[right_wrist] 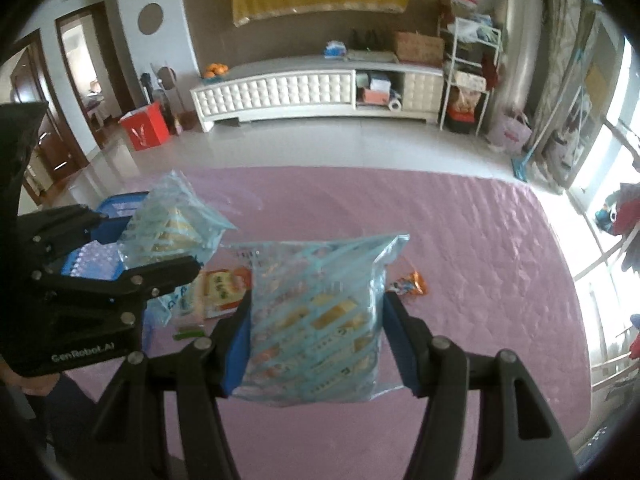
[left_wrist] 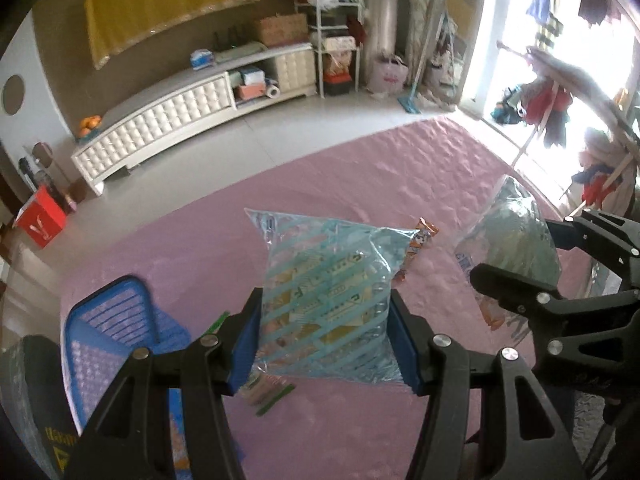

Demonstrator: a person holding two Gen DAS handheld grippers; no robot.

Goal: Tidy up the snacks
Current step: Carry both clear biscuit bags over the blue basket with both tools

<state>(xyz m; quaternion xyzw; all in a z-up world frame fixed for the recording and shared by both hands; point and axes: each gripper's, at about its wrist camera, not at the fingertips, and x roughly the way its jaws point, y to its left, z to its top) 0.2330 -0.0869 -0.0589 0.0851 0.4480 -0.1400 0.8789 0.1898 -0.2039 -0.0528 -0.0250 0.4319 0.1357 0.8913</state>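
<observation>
My left gripper (left_wrist: 324, 332) is shut on a light-blue striped snack bag (left_wrist: 324, 300) and holds it above the pink bed cover. My right gripper (right_wrist: 316, 340) is shut on a second, similar blue striped snack bag (right_wrist: 320, 320), also lifted. The right gripper and its bag (left_wrist: 516, 232) show at the right of the left wrist view. The left gripper and its bag (right_wrist: 172, 224) show at the left of the right wrist view. A blue plastic basket (left_wrist: 108, 336) stands at the lower left on the bed, also seen behind the left gripper (right_wrist: 116, 204).
Loose snacks lie on the pink cover (right_wrist: 460, 260): an orange packet (left_wrist: 420, 240) (right_wrist: 410, 284), a yellow-orange packet (right_wrist: 224, 292) and a green-edged packet (left_wrist: 268, 390). A dark bag (left_wrist: 28, 400) sits at the far lower left. A white TV cabinet (right_wrist: 312, 92) stands across the floor.
</observation>
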